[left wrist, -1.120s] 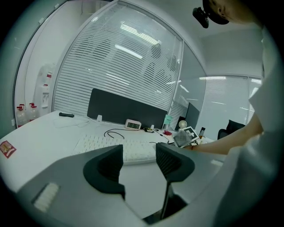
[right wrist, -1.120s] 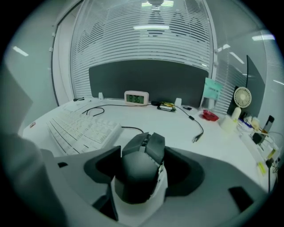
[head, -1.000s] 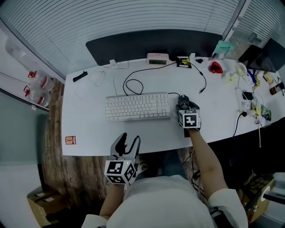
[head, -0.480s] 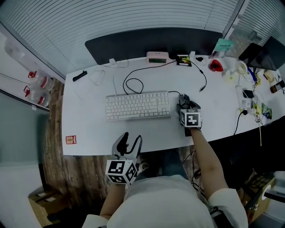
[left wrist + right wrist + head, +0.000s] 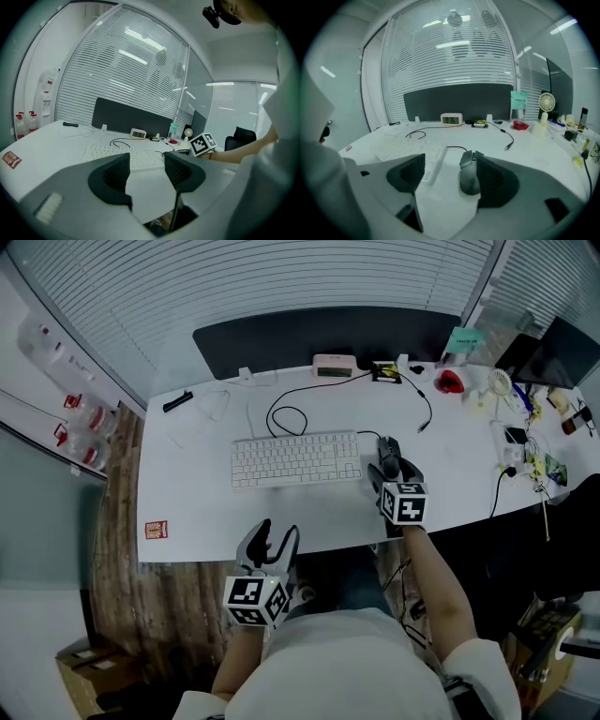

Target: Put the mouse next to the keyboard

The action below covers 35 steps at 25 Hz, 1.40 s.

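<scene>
The dark mouse (image 5: 387,454) lies on the white desk (image 5: 197,512) just right of the white keyboard (image 5: 296,459), its cable running off behind it. My right gripper (image 5: 388,470) stands around the mouse's near end, its jaws opening. In the right gripper view the mouse (image 5: 468,176) sits between the jaws close to the right one, the left jaw stands well off it, and the gripper (image 5: 451,171) does not press on it. My left gripper (image 5: 272,538) hovers open and empty at the desk's near edge, facing the keyboard (image 5: 126,154).
A digital clock (image 5: 333,364), a looped black cable (image 5: 286,413) and a dark partition (image 5: 328,334) are at the back. A red object (image 5: 454,382), a small fan (image 5: 506,383) and clutter fill the right end. A black marker (image 5: 177,401) lies at the far left.
My right gripper has drawn back slightly toward the desk's near edge and its jaws stand wider. The mouse stays beside the keyboard. The left gripper has barely moved.
</scene>
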{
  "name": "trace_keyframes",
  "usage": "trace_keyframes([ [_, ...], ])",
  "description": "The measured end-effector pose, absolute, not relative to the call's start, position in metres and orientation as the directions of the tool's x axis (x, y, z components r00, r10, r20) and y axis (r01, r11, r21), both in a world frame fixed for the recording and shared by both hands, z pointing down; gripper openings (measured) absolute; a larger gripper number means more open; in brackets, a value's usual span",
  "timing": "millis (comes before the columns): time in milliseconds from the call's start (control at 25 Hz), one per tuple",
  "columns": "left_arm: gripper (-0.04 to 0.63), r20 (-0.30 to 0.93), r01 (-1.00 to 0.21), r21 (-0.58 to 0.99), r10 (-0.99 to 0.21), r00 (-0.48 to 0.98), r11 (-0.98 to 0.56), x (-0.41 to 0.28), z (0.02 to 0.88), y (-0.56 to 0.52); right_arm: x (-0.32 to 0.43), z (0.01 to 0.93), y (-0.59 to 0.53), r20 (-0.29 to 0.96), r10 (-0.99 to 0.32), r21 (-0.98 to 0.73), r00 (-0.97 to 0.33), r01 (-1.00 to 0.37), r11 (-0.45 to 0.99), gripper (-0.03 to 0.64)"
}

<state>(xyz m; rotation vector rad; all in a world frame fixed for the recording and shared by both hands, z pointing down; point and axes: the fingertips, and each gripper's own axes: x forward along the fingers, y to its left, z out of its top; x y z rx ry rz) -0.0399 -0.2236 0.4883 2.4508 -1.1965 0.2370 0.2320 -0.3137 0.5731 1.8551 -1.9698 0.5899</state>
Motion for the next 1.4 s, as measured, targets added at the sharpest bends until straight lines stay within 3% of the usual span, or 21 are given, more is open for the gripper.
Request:
trace_keyframes([
  [200, 0.236, 0.298, -0.780, 0.274, -0.721, 0.625, -0.563, -0.051, 0.484, -0.210, 0.197, 0.540, -0.287, 0.463, -0.878, -0.059, -0.120, -0.993, 0.104, 0.325],
  [680, 0.202, 0.280, -0.787, 0.266, -0.736, 0.616, -0.557, -0.079, 0.473, -0.169, 0.117, 0.475, -0.199, 0.294, -0.934, -0.093, -0.201, -0.979, 0.181, 0.113],
  [1000, 0.104, 0.297, -0.812, 0.240, -0.756, 0.583, -0.532, -0.094, 0.476, -0.147, 0.070, 0.452, -0.154, 0.233, -0.935, -0.007, -0.269, -0.962, 0.274, 0.015],
  [1200, 0.020, 0.313, -0.846, 0.204, -0.786, 0.533, -0.492, -0.104, 0.479, -0.139, 0.057, 0.448, -0.136, 0.220, -0.932, -0.015, -0.289, -0.956, 0.293, 0.002],
  [1400, 0.009, 0.310, -0.855, 0.179, -0.796, 0.519, -0.487, -0.109, 0.479, -0.135, 0.051, 0.450, -0.128, 0.223, -0.926, -0.047, -0.304, -0.952, 0.301, 0.002],
])
